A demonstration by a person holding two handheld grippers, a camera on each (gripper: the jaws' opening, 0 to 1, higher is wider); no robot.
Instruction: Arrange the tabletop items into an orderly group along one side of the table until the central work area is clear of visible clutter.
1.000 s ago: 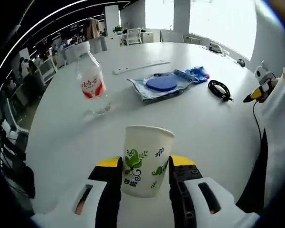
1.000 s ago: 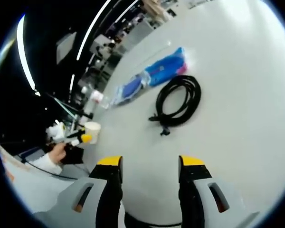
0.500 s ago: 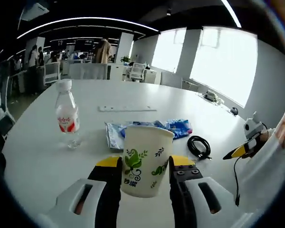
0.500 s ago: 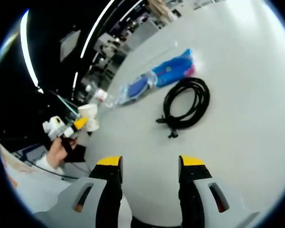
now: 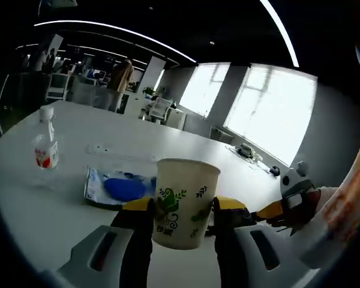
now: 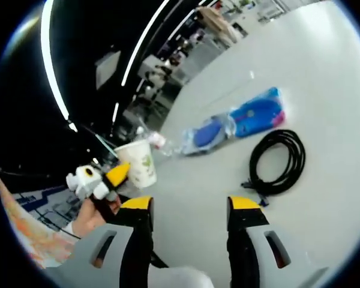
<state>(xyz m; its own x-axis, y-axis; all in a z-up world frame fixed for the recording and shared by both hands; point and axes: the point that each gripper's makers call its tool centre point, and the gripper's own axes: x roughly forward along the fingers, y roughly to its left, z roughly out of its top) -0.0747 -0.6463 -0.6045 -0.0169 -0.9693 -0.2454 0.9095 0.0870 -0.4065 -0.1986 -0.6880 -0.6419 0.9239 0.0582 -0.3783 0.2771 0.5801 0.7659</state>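
My left gripper [image 5: 183, 211] is shut on a white paper cup [image 5: 185, 203] with green leaf print, held upright above the white table [image 5: 42, 204]. The same cup [image 6: 138, 164] and left gripper [image 6: 102, 180] appear at the left of the right gripper view, held by a hand. My right gripper [image 6: 189, 204] is open and holds nothing, hovering over the table [image 6: 324, 78]. A coiled black cable [image 6: 276, 162] lies ahead of it to the right. A water bottle [image 5: 45, 146] with a red label stands far left. A clear bag with a blue disc [image 5: 121, 186] lies behind the cup.
A blue packet [image 6: 258, 112] lies beside the bagged blue disc [image 6: 205, 132]. A long white strip [image 5: 111, 150] rests farther back on the table. The right gripper [image 5: 291, 207] enters the left gripper view from the right. Office chairs and a standing person [image 5: 118, 81] are beyond the table.
The left gripper has lifted and swung right with the cup; in the right gripper view the cup now looks closer. The right gripper's view has shifted so the cable sits further right.
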